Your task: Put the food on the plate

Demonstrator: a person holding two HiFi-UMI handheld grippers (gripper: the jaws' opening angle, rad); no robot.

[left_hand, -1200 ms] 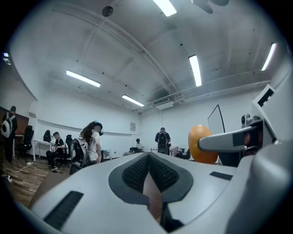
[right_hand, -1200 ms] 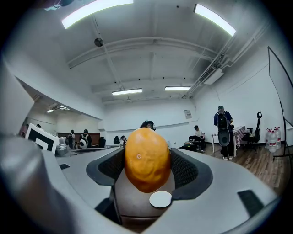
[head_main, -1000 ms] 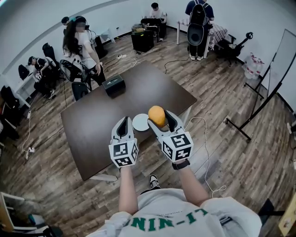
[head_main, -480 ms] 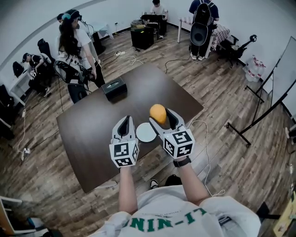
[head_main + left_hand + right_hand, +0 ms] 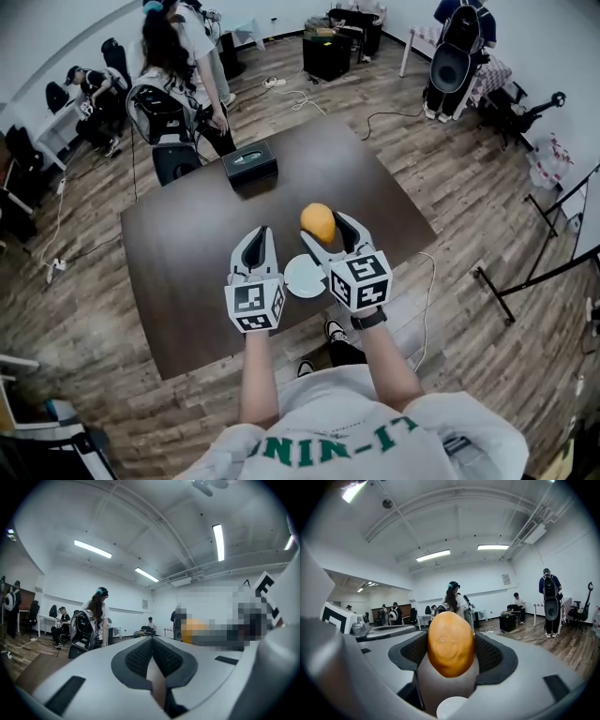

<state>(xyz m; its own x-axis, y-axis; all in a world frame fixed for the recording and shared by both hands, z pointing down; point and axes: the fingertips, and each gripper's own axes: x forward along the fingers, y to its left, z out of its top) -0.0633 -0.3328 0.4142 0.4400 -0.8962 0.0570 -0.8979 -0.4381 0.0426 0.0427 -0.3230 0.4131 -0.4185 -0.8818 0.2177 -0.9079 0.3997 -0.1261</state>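
My right gripper (image 5: 325, 228) is shut on an orange-yellow oval fruit (image 5: 318, 223), which stands between its dark pads (image 5: 490, 654) above the dark brown table (image 5: 187, 244). In the right gripper view the fruit (image 5: 451, 643) fills the gap, and the small white plate (image 5: 452, 708) shows just below it. That plate (image 5: 302, 277) lies on the table near its front edge, between my two grippers and partly behind the right one. My left gripper (image 5: 258, 236) hovers beside it, shut and empty, its pads (image 5: 140, 656) meeting.
A black box (image 5: 250, 165) sits at the table's far side. A person with a backpack (image 5: 169, 103) stands just beyond the far left corner. More people and gear are along the walls. A black stand (image 5: 548, 267) and cables are on the wood floor to the right.
Both grippers have moved forward over the table, the right one carrying the fruit. The plate, earlier ahead of the fingertips, now lies back between the gripper bodies.
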